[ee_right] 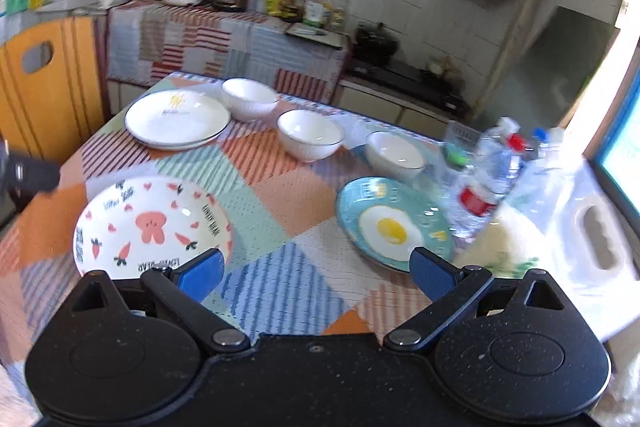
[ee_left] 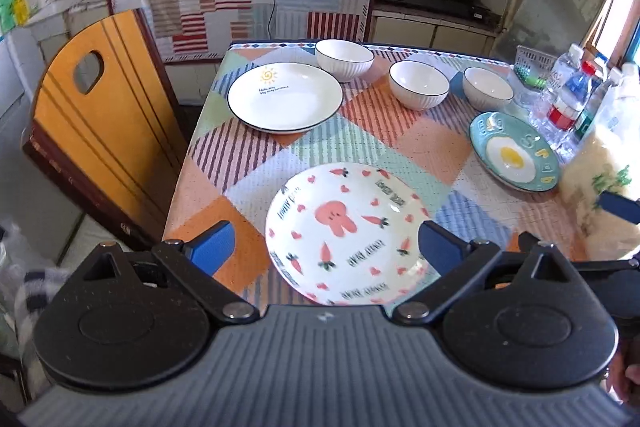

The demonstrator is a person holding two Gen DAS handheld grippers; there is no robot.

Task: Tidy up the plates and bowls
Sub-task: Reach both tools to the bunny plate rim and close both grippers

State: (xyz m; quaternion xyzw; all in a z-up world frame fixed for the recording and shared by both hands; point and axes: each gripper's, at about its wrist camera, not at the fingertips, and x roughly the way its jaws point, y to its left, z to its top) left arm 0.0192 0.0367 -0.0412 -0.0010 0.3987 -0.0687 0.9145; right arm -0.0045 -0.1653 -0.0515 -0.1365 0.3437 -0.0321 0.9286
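On the patchwork tablecloth lie three plates: a rabbit-and-carrot plate [ee_left: 346, 233] [ee_right: 152, 225] at the front, a white sun plate [ee_left: 285, 97] [ee_right: 178, 119] at the back left, and a teal fried-egg plate [ee_left: 514, 151] [ee_right: 394, 225] at the right. Three white bowls [ee_left: 344, 59] [ee_left: 419, 85] [ee_left: 487, 93] stand in a row at the back; they also show in the right wrist view [ee_right: 250, 99] [ee_right: 310, 135] [ee_right: 394, 155]. My left gripper [ee_left: 326, 247] is open above the rabbit plate's near part. My right gripper [ee_right: 316, 271] is open above the table between the rabbit and egg plates.
Water bottles [ee_left: 572, 95] [ee_right: 488, 179] and a plastic bag [ee_right: 560, 227] crowd the table's right side. A small basket [ee_left: 532, 61] sits at the back right. A wooden chair [ee_left: 100, 115] stands left of the table. A kitchen counter with appliances lies beyond.
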